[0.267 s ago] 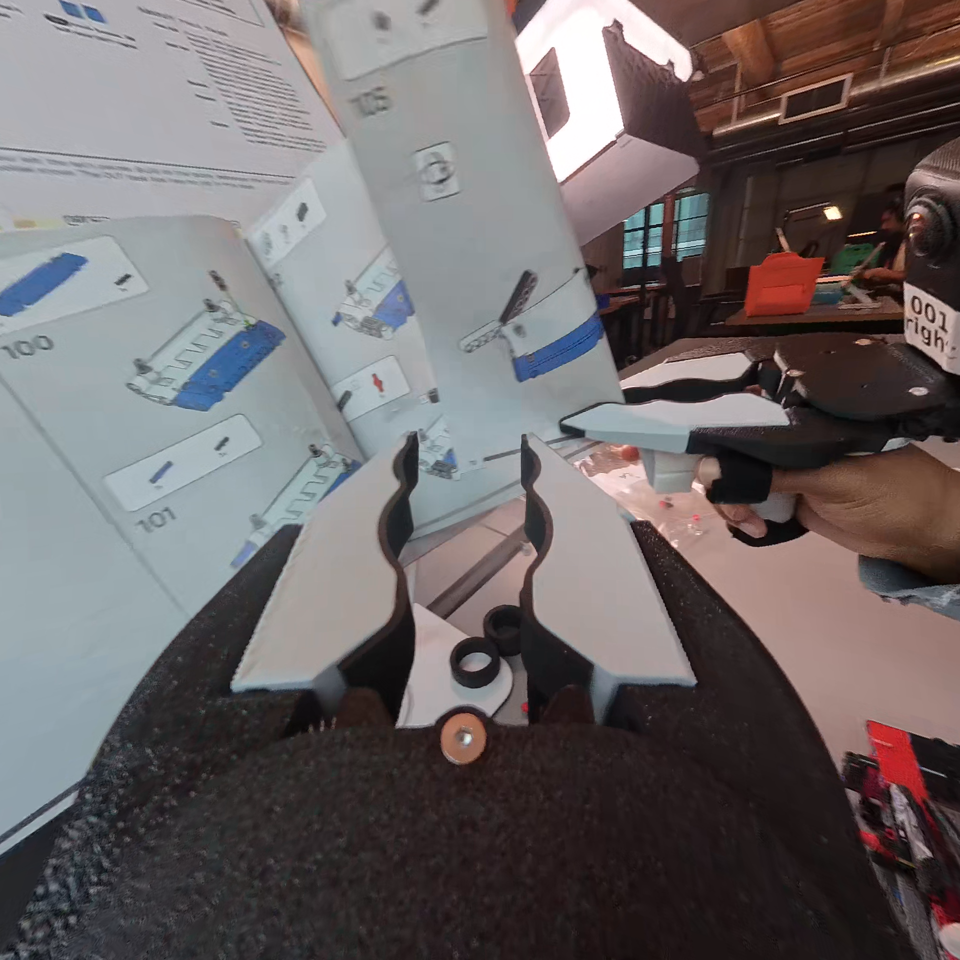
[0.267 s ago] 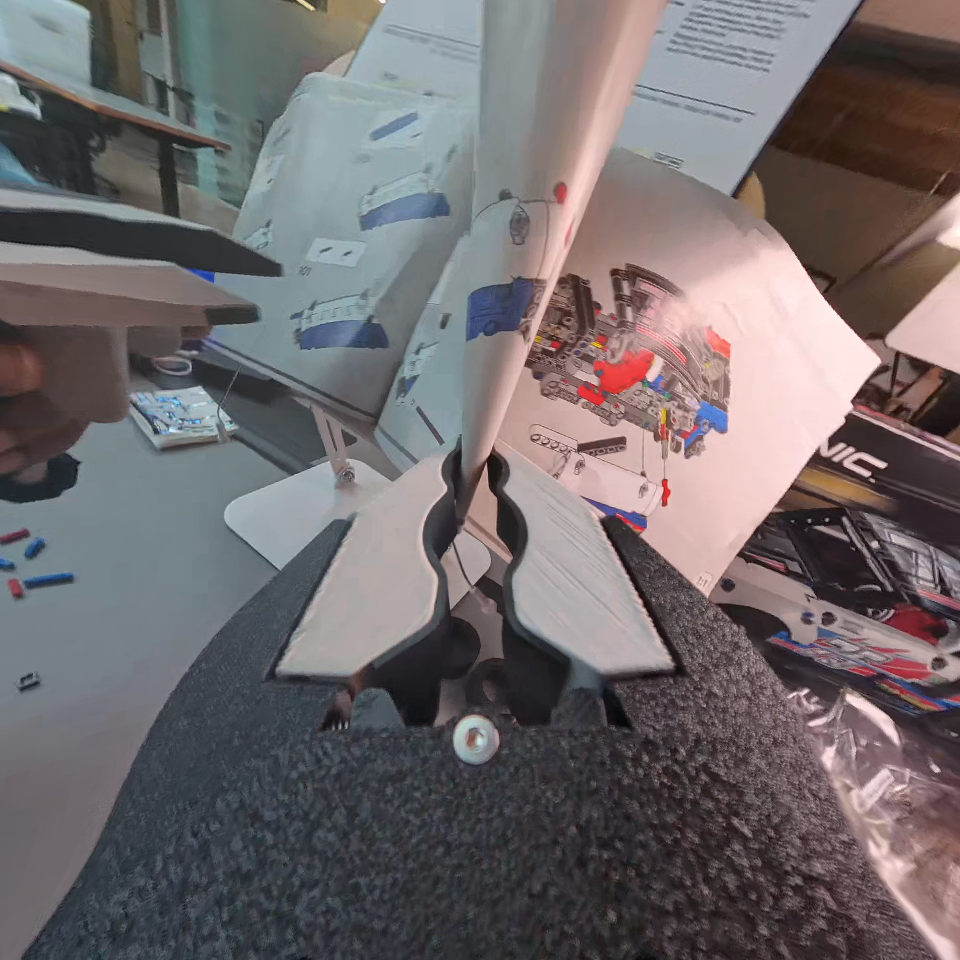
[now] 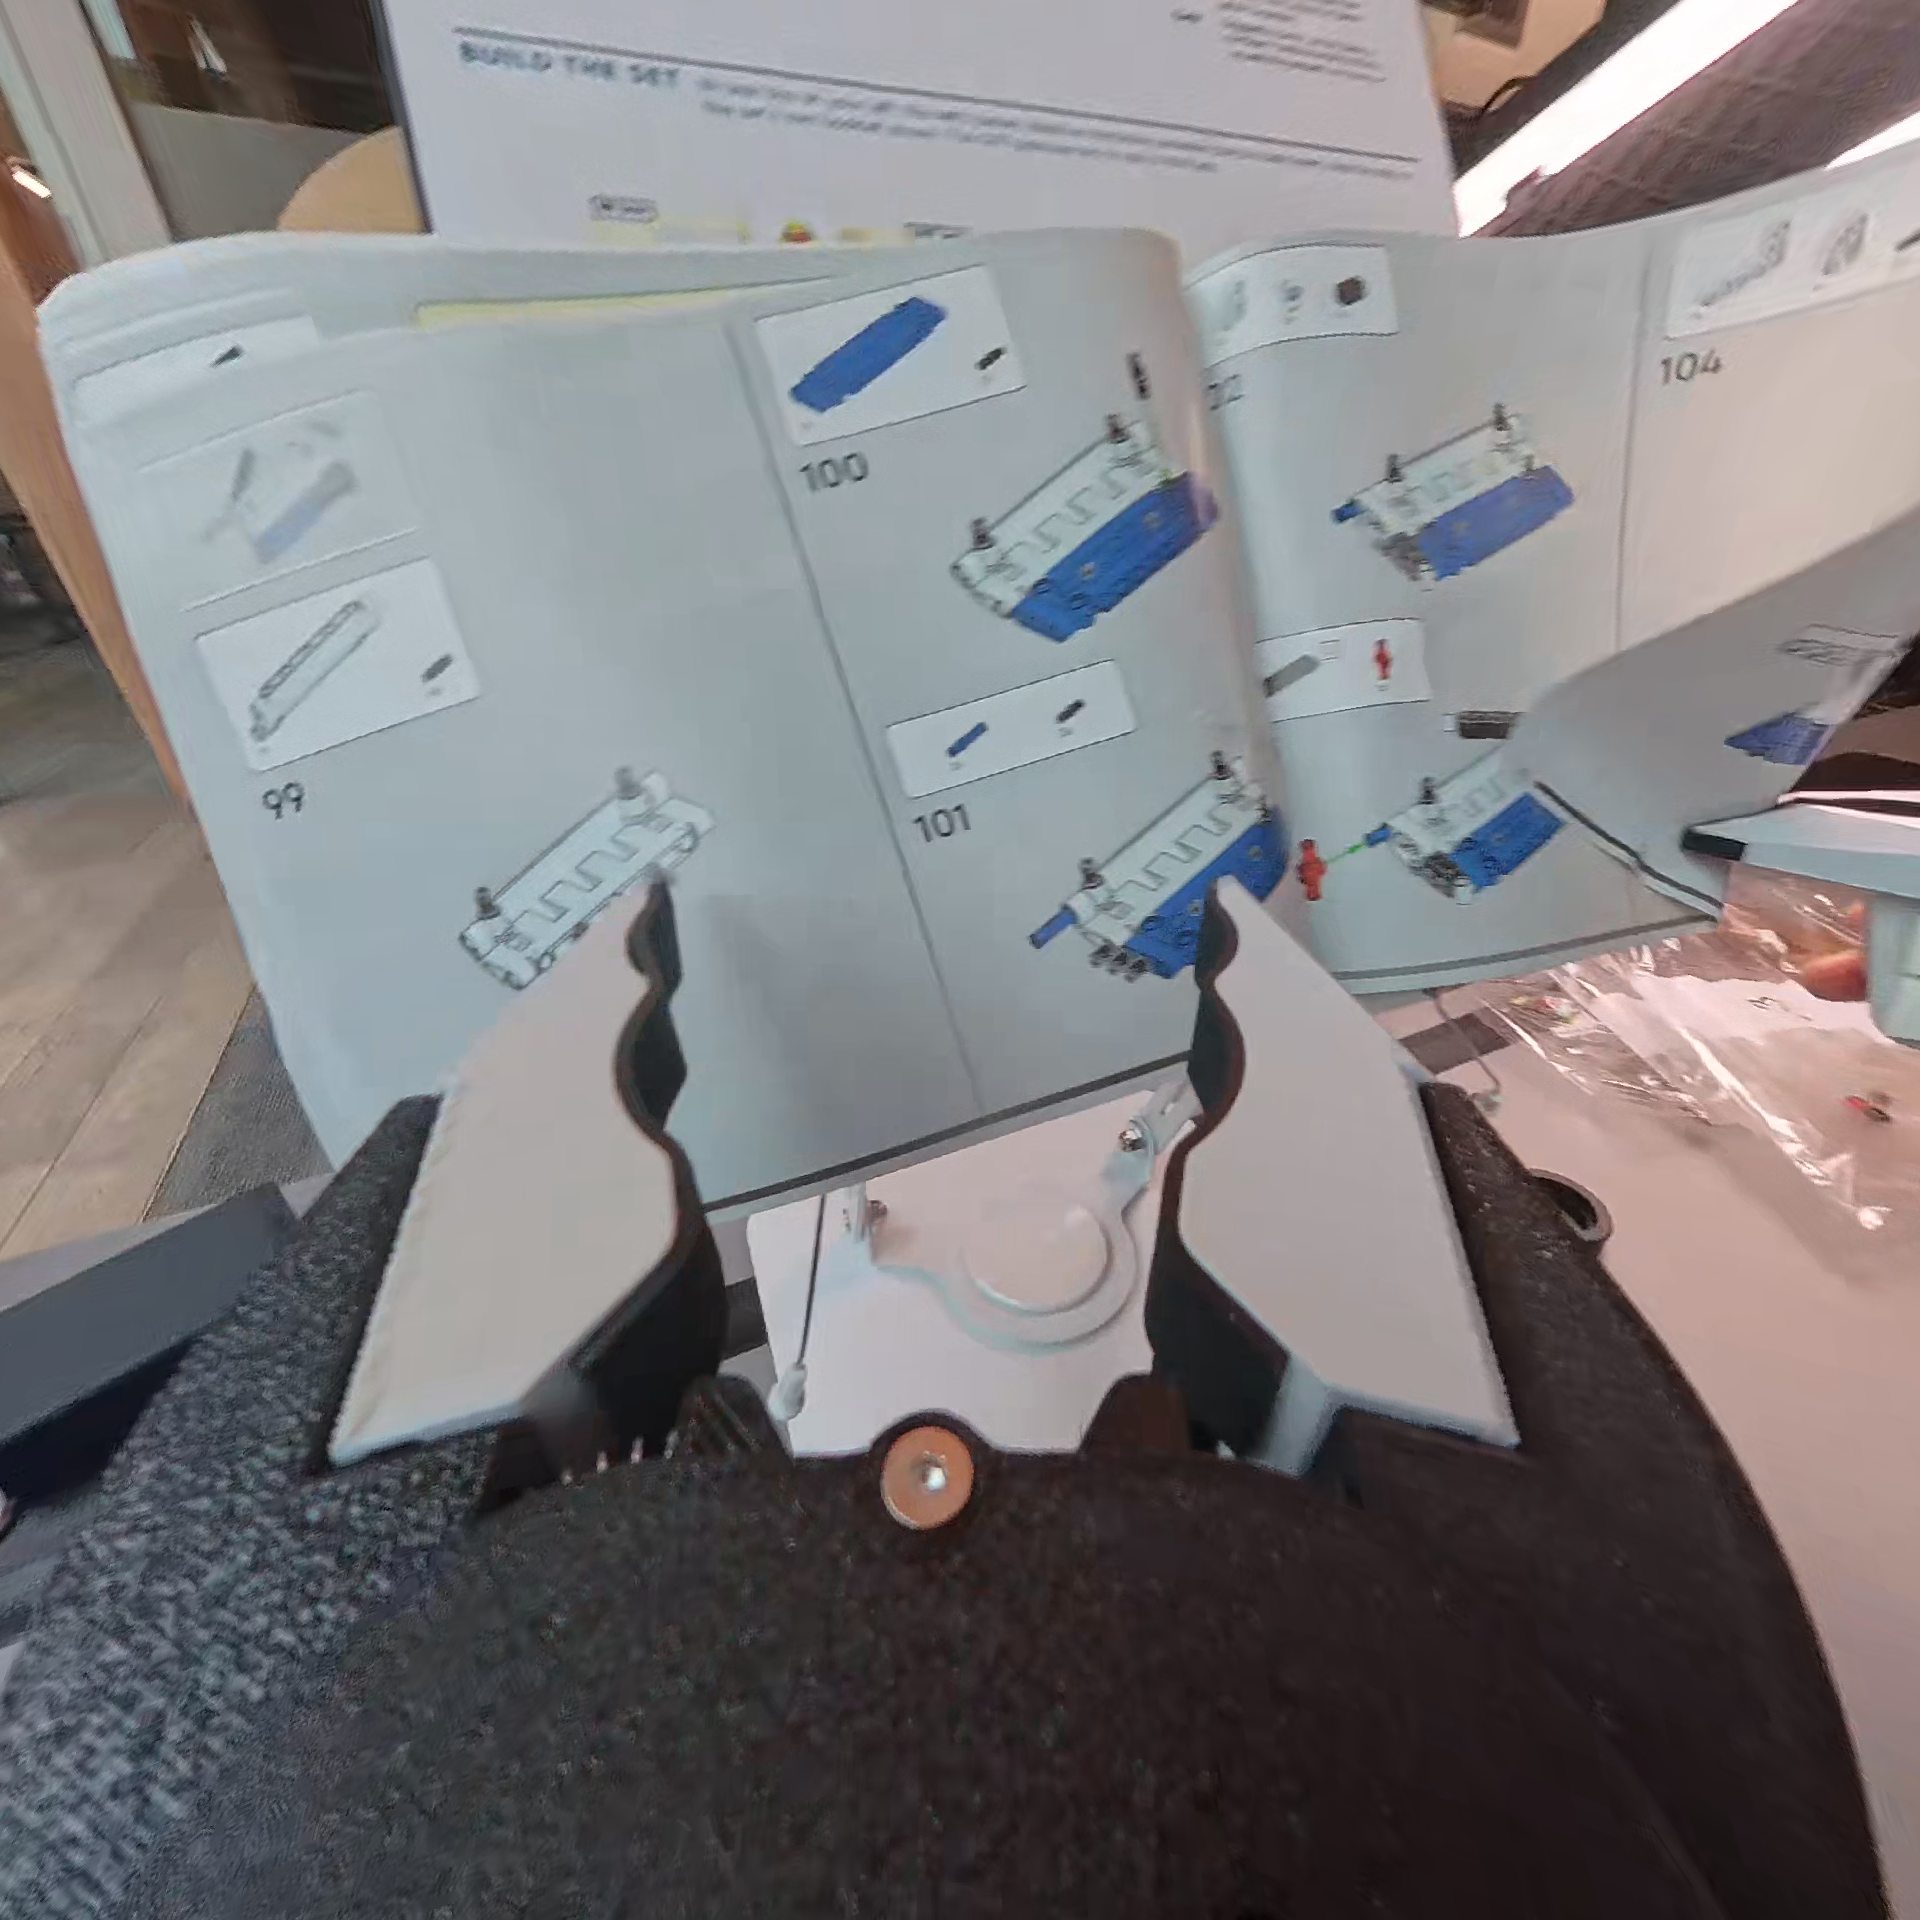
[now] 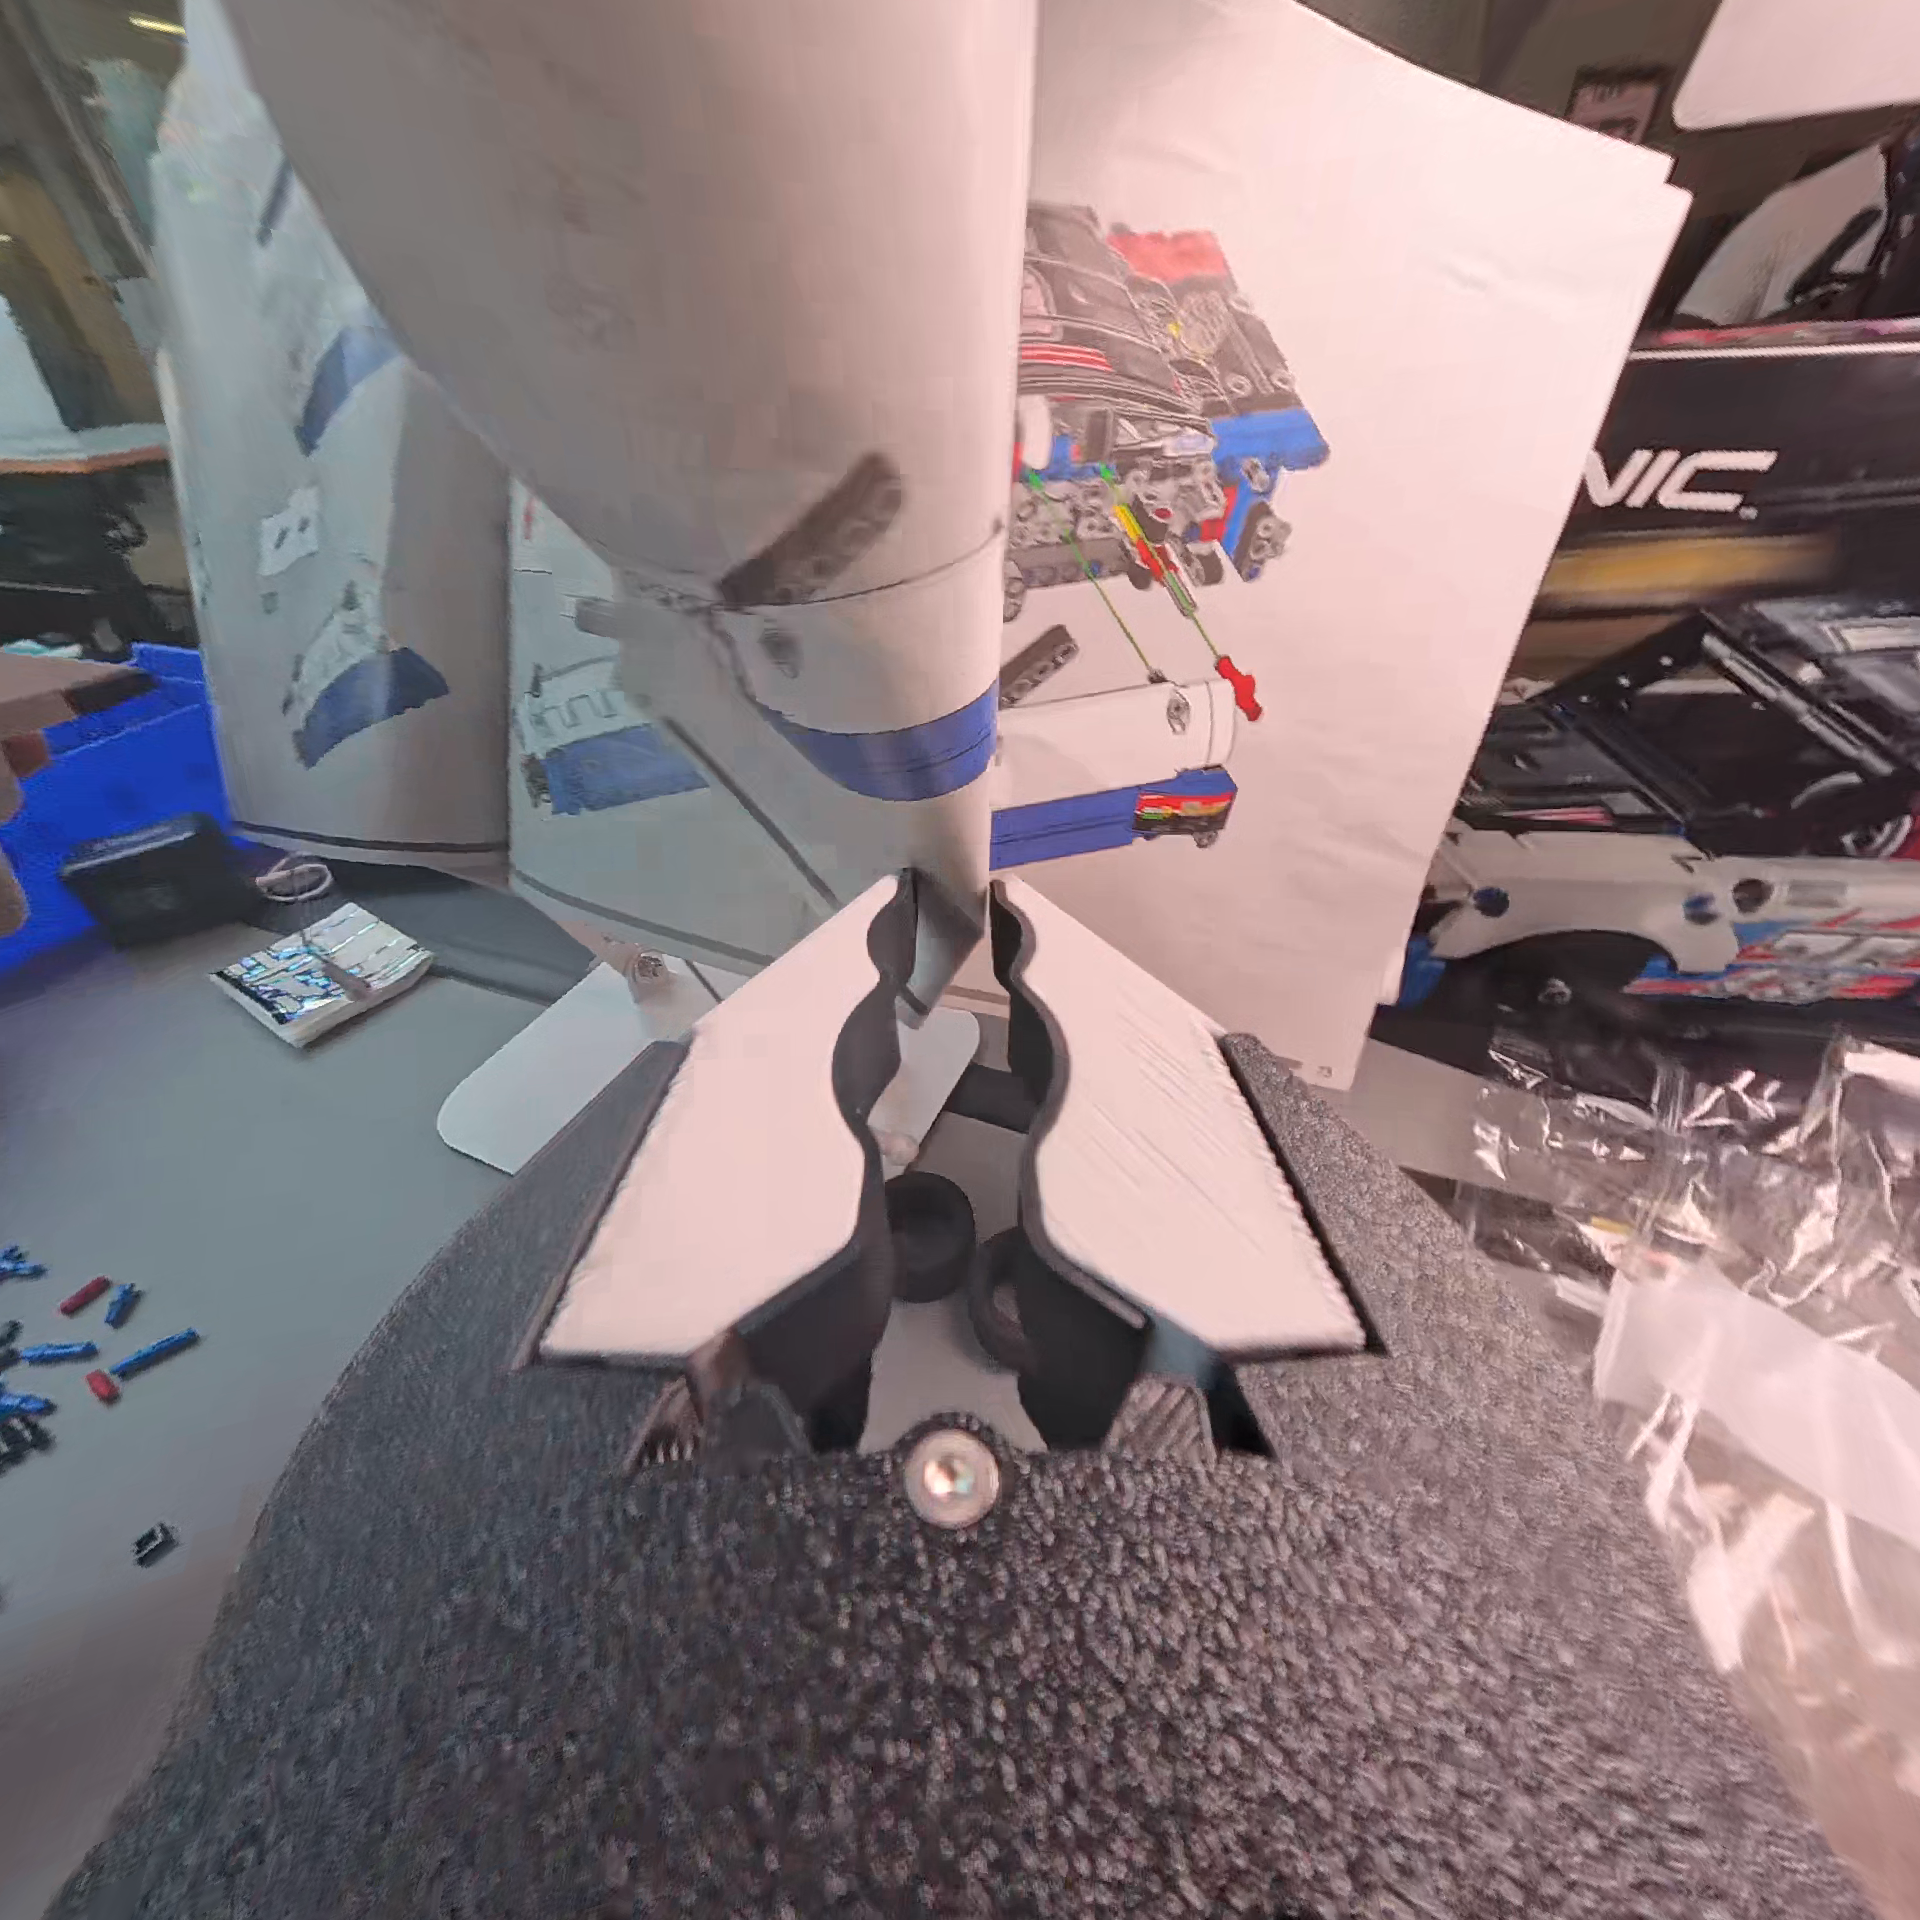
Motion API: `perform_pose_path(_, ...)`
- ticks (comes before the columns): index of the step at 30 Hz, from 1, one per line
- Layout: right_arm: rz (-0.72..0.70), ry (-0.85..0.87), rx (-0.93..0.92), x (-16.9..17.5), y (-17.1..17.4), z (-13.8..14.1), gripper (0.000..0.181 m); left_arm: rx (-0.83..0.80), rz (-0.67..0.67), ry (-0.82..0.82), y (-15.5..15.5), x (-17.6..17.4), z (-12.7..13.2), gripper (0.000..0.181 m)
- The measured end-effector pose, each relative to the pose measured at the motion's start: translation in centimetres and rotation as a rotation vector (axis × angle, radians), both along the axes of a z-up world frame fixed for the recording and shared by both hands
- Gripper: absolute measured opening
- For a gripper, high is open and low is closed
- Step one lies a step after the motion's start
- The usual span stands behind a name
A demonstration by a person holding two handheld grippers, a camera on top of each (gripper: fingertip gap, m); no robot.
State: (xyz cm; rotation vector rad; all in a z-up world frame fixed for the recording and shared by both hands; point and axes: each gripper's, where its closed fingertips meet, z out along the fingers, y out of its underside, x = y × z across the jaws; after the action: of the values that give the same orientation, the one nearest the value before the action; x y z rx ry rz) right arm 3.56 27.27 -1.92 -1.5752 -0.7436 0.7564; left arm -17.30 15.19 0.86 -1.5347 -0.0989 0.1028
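Observation:
An open instruction booklet (image 3: 582, 623) stands on a white stand (image 3: 831, 1320). My left gripper (image 3: 935, 904) is open wide and empty, just in front of the booklet's lower edge, facing its left pages. My right gripper (image 4: 951, 894) is shut on the bottom corner of one booklet page (image 4: 727, 416), which stands up curved between its fingers. In the left wrist view that page (image 3: 1766, 468) arches to the right, with the right gripper (image 3: 1808, 842) at its lower edge. The booklet's right-hand page (image 4: 1403, 520) shows behind it.
Two black tyres (image 4: 930, 1236) lie by the stand base (image 4: 540, 1081). Clear plastic bags (image 4: 1714, 1247) lie at the right, a toy car box (image 4: 1714, 779) behind them. Small blue and red pins (image 4: 62, 1351), a shiny packet (image 4: 322, 966) and a blue bin (image 4: 104, 748) are at the left. A white board (image 3: 935, 104) stands behind.
My left gripper has opened wide and swung left to face the left pages. My right gripper has drawn the held page over to the right.

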Motion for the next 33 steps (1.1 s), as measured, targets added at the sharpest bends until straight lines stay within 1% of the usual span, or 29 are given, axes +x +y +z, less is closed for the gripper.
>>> perform_pose_path(1, -0.028, 0.01, -0.023, 0.4, 0.5, -0.3, 0.015, -0.018, 0.029, -0.011, 0.2, -0.9, -0.5, 0.108)
perform_pose_path(4, -0.097, 0.078, -0.084, 2.0, 1.5, -0.6, 0.024, -0.098, 0.064, 0.003, 1.5, -2.1, -2.6, 0.119)
perform_pose_path(6, -0.168, 0.148, -0.067, 3.9, 1.8, 0.4, 0.03, -0.106, 0.062, -0.007, 2.2, -2.0, -3.3, 0.118)
perform_pose_path(7, -0.207, 0.199, -0.034, 5.2, 1.6, 1.4, 0.031, -0.1, 0.071, -0.004, 2.2, -2.1, -3.4, 0.113)
perform_pose_path(8, -0.242, 0.253, 0.015, 6.4, 1.3, 2.8, 0.032, -0.094, 0.084, 0.006, 2.1, -2.2, -3.4, 0.105)
perform_pose_path(10, -0.294, 0.311, 0.14, 8.4, 0.1, 5.4, 0.032, -0.062, 0.099, 0.013, 1.7, -2.5, -3.2, 0.078)
perform_pose_path(11, -0.304, 0.299, 0.201, 8.8, -0.7, 6.4, 0.032, -0.052, 0.103, 0.015, 1.6, -2.6, -3.2, 0.064)
perform_pose_path(13, -0.286, 0.259, 0.308, 8.2, -2.7, 8.1, 0.033, -0.045, 0.1, 0.018, 1.3, -2.8, -3.1, 0.044)
perform_pose_path(15, -0.277, 0.219, 0.394, 7.2, -4.5, 9.5, 0.034, -0.031, 0.039, 0.002, 1.1, -2.1, -2.8, 0.0)
perform_pose_path(17, -0.299, 0.2, 0.478, 6.8, -5.9, 10.9, 0.035, -0.059, 0.006, -0.021, 1.3, -1.8, -3.2, 0.0)
perform_pose_path(19, -0.293, 0.2, 0.509, 6.4, -6.7, 11.6, 0.035, -0.052, 0.032, -0.008, 1.1, -2.2, -3.1, 0.0)
perform_pose_path(20, -0.277, 0.196, 0.498, 6.1, -6.9, 11.5, 0.035, -0.027, 0.048, -0.003, 0.8, -2.4, -2.8, 0.013)
perform_pose_path(23, -0.213, 0.101, 0.425, 4.3, -6.2, 9.3, 0.035, 0.038, 0.087, -0.031, 0.4, -3.1, -1.6, 0.078)
perform_pose_path(25, -0.181, 0.08, 0.406, 3.5, -6.1, 8.0, 0.035, 0.01, 0.071, -0.066, 1.1, -3.0, -1.8, 0.119)
perform_pose_path(26, -0.165, 0.079, 0.401, 3.2, -6.1, 7.6, 0.035, -0.016, 0.058, -0.073, 1.6, -2.7, -2.1, 0.125)
perform_pose_path(27, -0.153, 0.075, 0.393, 2.8, -6.2, 7.1, 0.034, -0.042, 0.056, -0.067, 2.1, -2.6, -2.5, 0.127)
perform_pose_path(28, -0.141, 0.067, 0.383, 2.5, -6.2, 6.7, 0.034, -0.057, 0.074, -0.045, 2.4, -2.7, -2.7, 0.126)
perform_pose_path(29, -0.131, 0.059, 0.373, 2.2, -6.2, 6.2, 0.035, -0.068, 0.106, -0.013, 2.6, -3.0, -2.9, 0.12)
perform_pose_path(30, -0.123, 0.051, 0.368, 2.0, -6.2, 5.9, 0.035, -0.077, 0.135, 0.015, 2.6, -3.3, -3.0, 0.109)
perform_pose_path(32, -0.11, 0.037, 0.369, 1.8, -6.3, 5.4, 0.035, -0.067, 0.154, 0.035, 2.3, -3.6, -3.0, 0.093)
perform_pose_path(33, -0.105, 0.033, 0.368, 1.7, -6.3, 5.2, 0.035, -0.052, 0.156, 0.05, 2.0, -3.6, -2.8, 0.074)
